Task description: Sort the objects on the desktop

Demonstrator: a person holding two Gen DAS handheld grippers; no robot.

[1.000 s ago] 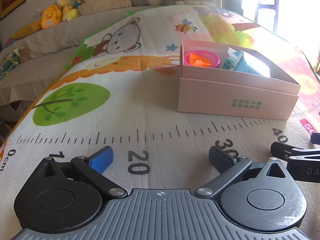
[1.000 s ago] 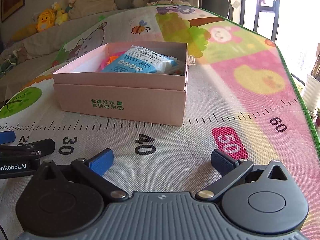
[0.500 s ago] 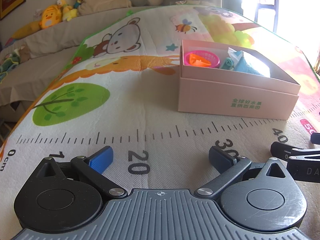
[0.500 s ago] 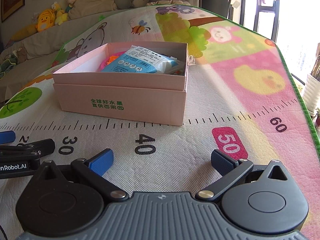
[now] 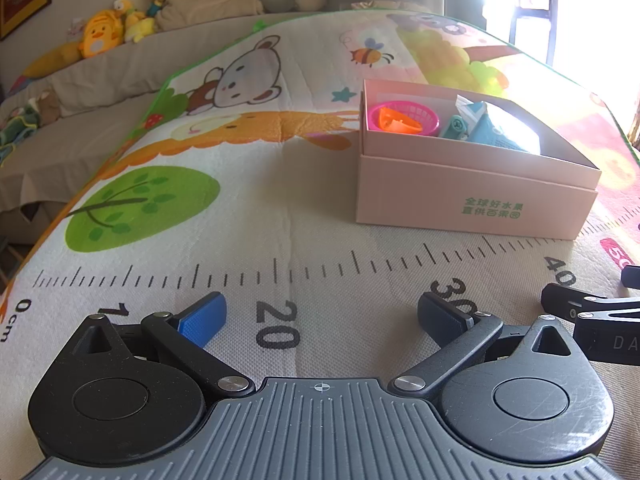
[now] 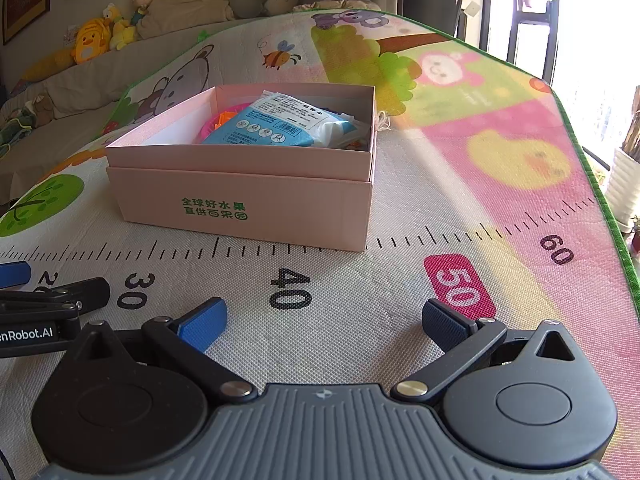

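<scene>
Cartoon animals and a printed ruler covered the mat on which everything lay, with a sofa and plush toys behind it.

From the left wrist, the left gripper rested low on the mat, jaws spread wide and empty over the "20" mark. At about 1 o'clock sat the pink box, open-topped. Inside, toward its left end, was a magenta basket holding an orange piece; to the right lay a blue pack, partly washed out by window glare. The right gripper's tip showed at 3 o'clock.

From the right wrist, the right gripper lay likewise wide open and empty, near the "40" mark. The box stood at 11 o'clock, the blue-and-white pack lying tilted on top of its contents. No loose items were visible on the mat in either view, so the sorting looked finished or nearly so.

The pack looked soft, light and slippery-filmed; a pinch at a sealed edge would probably hold better than one across its middle. The basket seemed light rigid plastic, best taken by the rim. The cardboard box would likely dent under a hard pinch on its wall.
</scene>
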